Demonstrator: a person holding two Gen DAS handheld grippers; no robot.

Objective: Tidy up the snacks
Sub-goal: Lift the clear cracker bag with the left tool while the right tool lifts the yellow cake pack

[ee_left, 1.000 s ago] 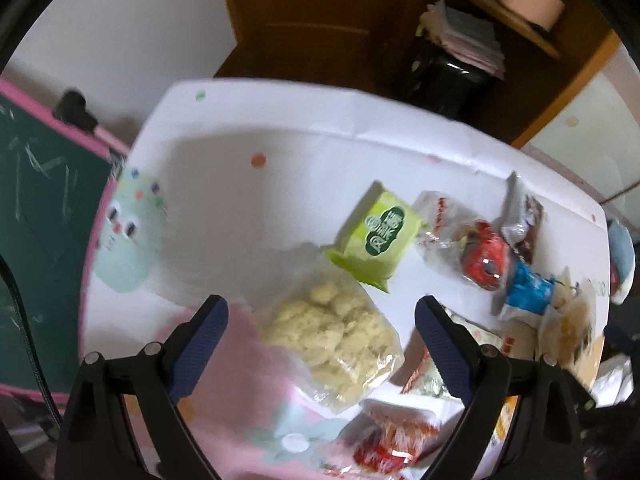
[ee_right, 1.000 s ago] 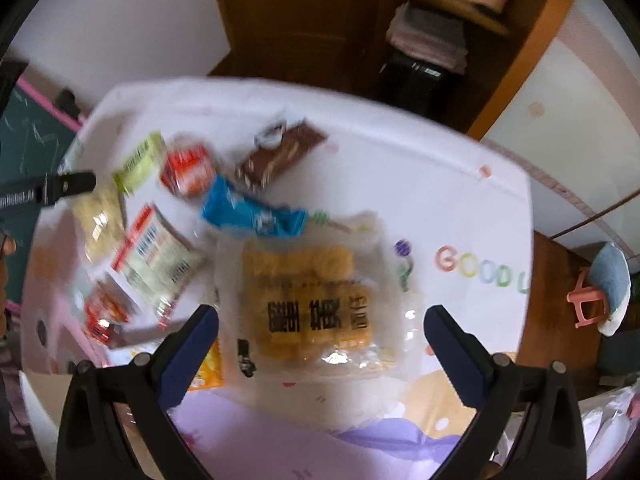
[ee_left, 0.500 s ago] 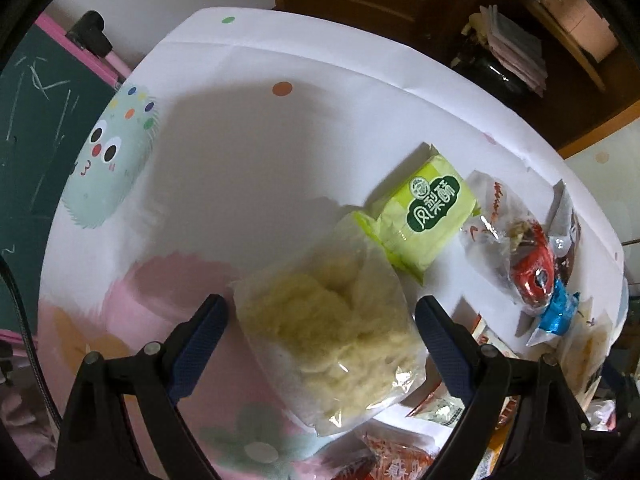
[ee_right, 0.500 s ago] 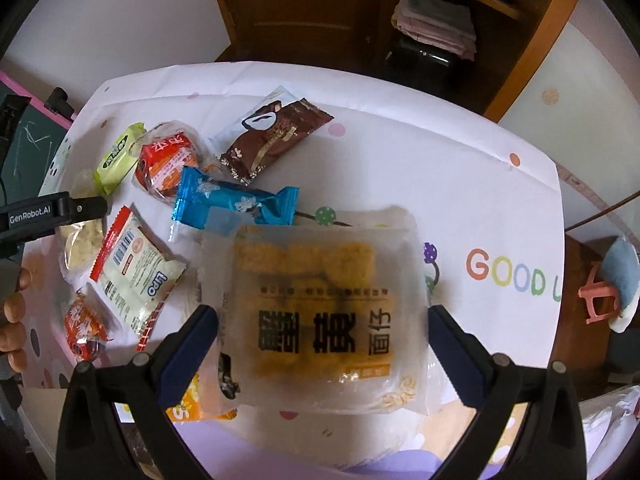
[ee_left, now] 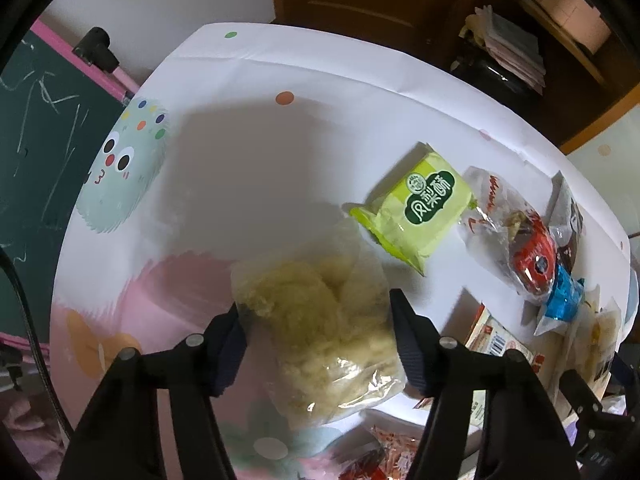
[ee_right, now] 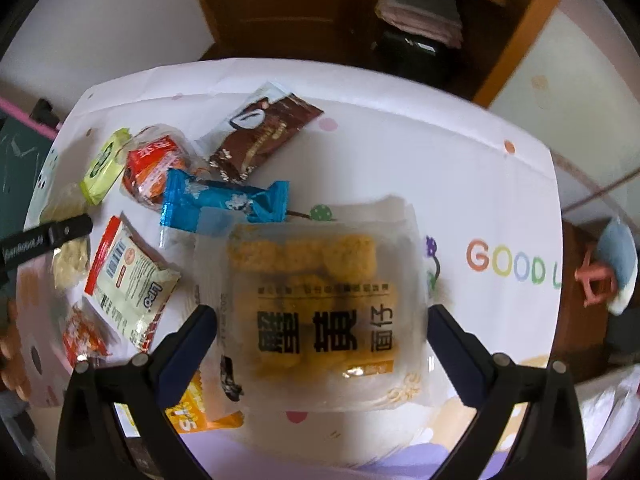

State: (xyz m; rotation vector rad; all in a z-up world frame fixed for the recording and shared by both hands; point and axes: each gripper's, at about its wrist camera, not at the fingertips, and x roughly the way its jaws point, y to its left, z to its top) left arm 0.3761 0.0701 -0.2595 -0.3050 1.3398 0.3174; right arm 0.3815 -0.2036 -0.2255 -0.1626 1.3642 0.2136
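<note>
On the white, cartoon-printed tablecloth, a clear bag of pale yellow crumbly snack lies between the fingers of the left gripper. Its jaws have just been closing, and the dark pads now touch both sides of the bag, which bulges and wrinkles between them, so the gripper is clamped on it. The plastic is glossy and transparent, and the lumps inside look fluffy and uneven.

Just beyond that bag lies a lime-green packet with a dark green badge and white characters, tilted on the cloth. Beside it, toward the right, are a clear wrapper with a red label and a blue wrapper, close together.

In the right wrist view, the right gripper stands wide over a large clear tray pack of golden fried pieces printed with bold black characters on an orange band. The pack lies flat between the fingers, whose pads stand at or just beside its edges; whether they touch cannot be told, and the jaws are spread, not squeezing. Above it lie a blue bar wrapper, partly tucked against the pack's upper left corner, and a brown chocolate-coloured packet. To the left sit a white and red packet and, beneath the left finger, an orange packet.
</note>
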